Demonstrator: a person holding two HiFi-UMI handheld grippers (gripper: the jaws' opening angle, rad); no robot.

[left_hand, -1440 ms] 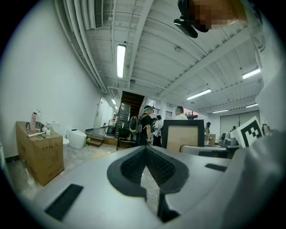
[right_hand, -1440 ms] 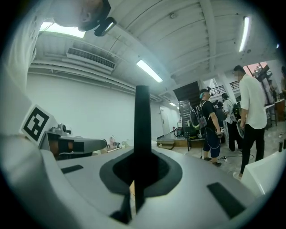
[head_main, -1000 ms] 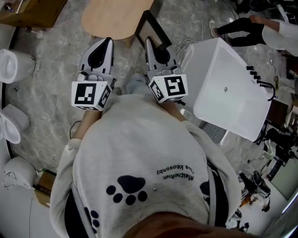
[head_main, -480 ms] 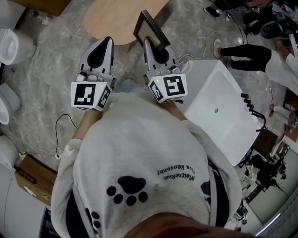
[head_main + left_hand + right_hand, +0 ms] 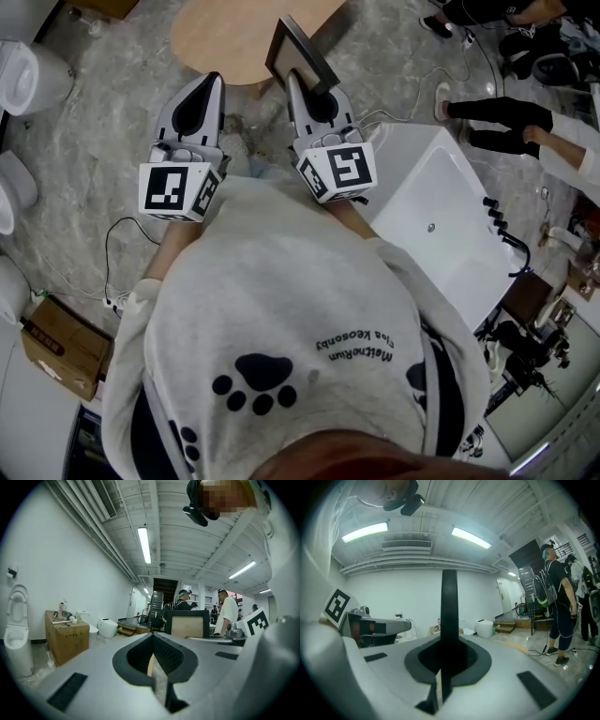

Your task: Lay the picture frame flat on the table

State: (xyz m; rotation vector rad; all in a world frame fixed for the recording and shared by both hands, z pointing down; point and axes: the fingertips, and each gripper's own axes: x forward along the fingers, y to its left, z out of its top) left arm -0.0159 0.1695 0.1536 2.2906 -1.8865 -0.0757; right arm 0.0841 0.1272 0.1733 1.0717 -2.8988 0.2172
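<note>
A black picture frame (image 5: 298, 58) with a tan backing stands upright in my right gripper (image 5: 294, 82), which is shut on its lower edge. It hangs by the near rim of the round wooden table (image 5: 234, 28). In the right gripper view the frame's (image 5: 449, 606) black edge rises straight up from between the jaws of the right gripper (image 5: 448, 644). My left gripper (image 5: 214, 81) is shut and empty, level with the right one and to its left. The left gripper view shows its closed jaws (image 5: 153, 637) and the frame (image 5: 189, 623) off to the right.
A large white tub-like unit (image 5: 450, 220) stands close on the right. Toilets (image 5: 33, 75) line the left edge and a cardboard box (image 5: 56, 342) sits lower left. A cable (image 5: 117, 239) trails on the marble floor. A person's legs (image 5: 497, 112) are at the upper right.
The round table has come nearer and slid left and up in the head view. Both grippers keep their pose and the frame stays gripped.
</note>
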